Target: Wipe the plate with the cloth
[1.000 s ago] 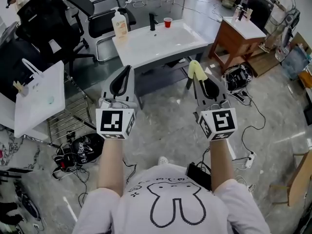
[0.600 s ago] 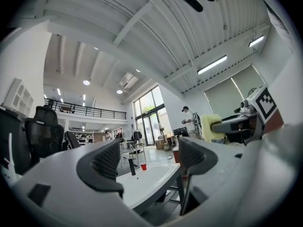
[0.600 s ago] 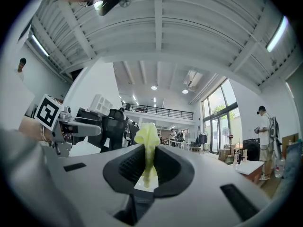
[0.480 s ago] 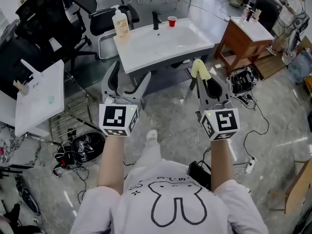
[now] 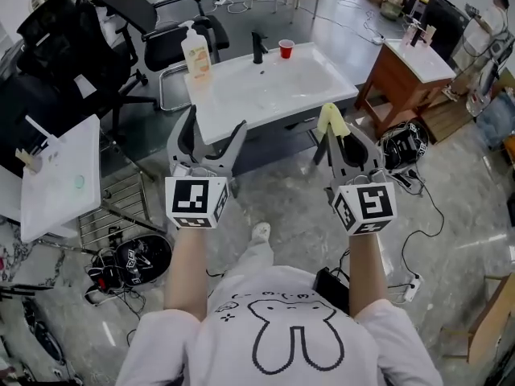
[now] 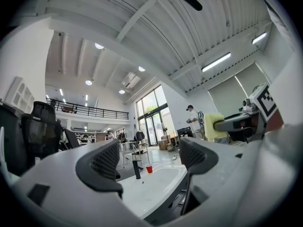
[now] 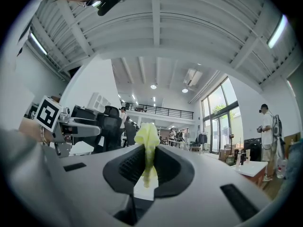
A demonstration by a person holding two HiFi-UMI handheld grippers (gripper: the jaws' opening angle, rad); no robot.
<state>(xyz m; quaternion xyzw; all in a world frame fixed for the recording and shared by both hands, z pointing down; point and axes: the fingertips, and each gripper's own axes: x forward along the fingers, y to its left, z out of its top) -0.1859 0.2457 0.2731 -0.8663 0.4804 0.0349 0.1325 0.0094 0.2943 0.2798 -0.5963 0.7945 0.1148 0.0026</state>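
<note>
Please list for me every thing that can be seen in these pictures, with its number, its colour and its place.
sink basin: one, white, ahead of both grippers
faucet: one, black, on the basin's far rim
cup: one, red, right of the faucet
pump bottle: one, whitish, basin's far left corner
office chairs: at least two, black, upper left
cabinet: one, wooden with white top, right of the basin
table: one, white, at the left
helmet-like things: two, black, on the floor
cloth: one, yellow, pinched in the right gripper
left gripper: one, grey, jaws apart, empty
right gripper: one, grey, shut on the cloth
</note>
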